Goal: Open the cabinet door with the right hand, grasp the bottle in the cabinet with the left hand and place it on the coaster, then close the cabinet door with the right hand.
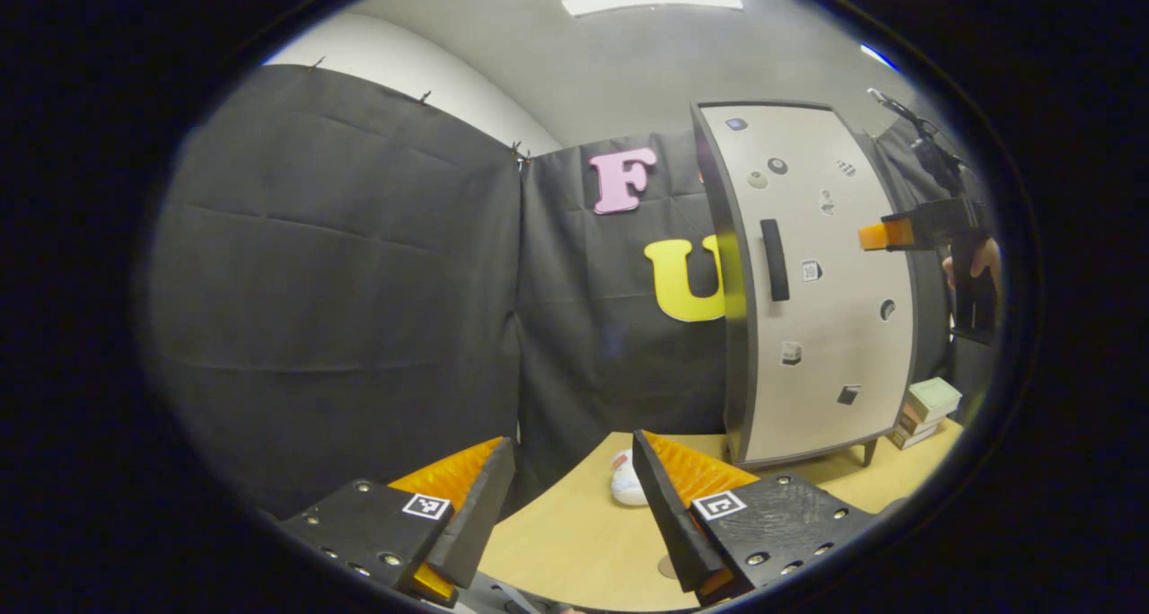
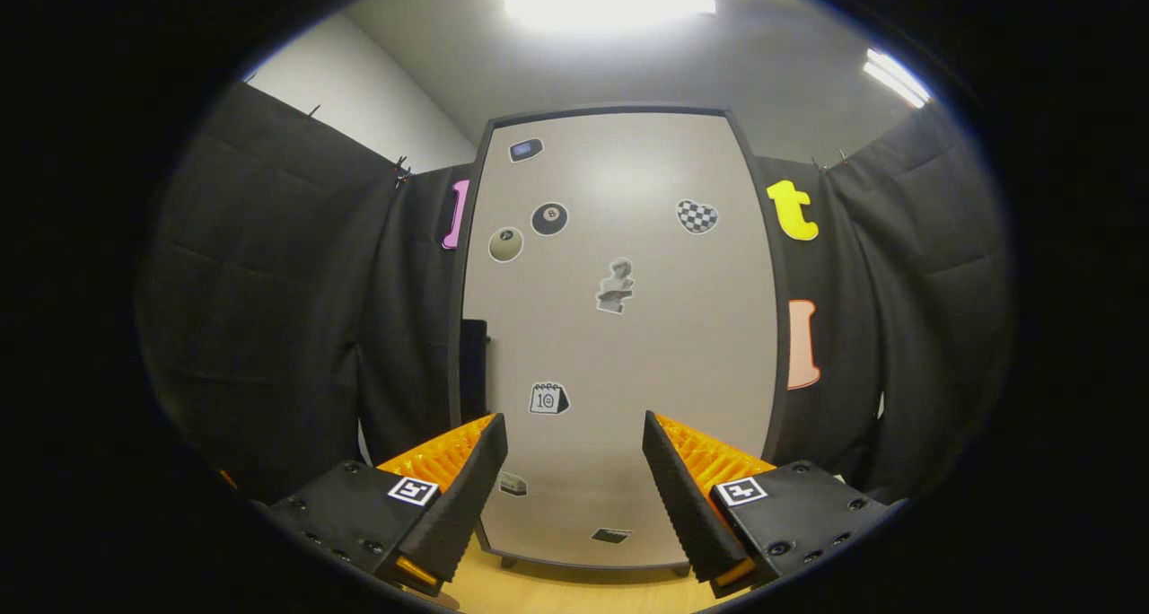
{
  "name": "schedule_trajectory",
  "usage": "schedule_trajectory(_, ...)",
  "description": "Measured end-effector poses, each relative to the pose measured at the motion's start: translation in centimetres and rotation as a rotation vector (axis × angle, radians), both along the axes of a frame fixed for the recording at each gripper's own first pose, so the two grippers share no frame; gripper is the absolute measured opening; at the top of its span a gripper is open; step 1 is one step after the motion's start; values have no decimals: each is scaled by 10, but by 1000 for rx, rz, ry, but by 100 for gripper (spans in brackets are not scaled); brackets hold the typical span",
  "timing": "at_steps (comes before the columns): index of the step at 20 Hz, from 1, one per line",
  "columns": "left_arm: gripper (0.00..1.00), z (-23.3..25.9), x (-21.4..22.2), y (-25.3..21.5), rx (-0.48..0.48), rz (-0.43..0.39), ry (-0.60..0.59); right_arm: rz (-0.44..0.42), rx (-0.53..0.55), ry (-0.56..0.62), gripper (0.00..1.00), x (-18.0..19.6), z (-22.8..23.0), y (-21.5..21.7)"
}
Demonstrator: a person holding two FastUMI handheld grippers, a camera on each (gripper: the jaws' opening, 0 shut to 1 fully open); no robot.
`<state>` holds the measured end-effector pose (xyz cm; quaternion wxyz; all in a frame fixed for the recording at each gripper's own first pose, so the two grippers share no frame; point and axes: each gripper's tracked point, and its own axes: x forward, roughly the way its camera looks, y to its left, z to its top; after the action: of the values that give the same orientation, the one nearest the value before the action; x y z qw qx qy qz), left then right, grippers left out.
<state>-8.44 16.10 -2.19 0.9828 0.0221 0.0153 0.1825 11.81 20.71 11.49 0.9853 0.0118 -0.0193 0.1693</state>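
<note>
Cabinet door (image 2: 619, 327) stands upright, closed (handle (image 1: 775, 259) vertical).

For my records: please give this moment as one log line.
cabinet door: closed | handle: untouched | both jaws: open, empty

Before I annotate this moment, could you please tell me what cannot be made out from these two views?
- Bottle: the cabinet's closed door hides the inside, in both views.
- Coaster: in the left gripper view, a round patch on the table is cut off by the left gripper; identity unclear.
- Door handle: seen edge-on in the right gripper view.
- White object: partly behind a finger.
</note>
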Motion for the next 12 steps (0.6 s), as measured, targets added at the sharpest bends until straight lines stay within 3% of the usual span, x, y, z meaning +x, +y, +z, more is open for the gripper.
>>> schedule_trajectory(12, 82, -19, -35, 65, -19, 131, 31, 66, -46, -8, 97, 51, 12, 111)
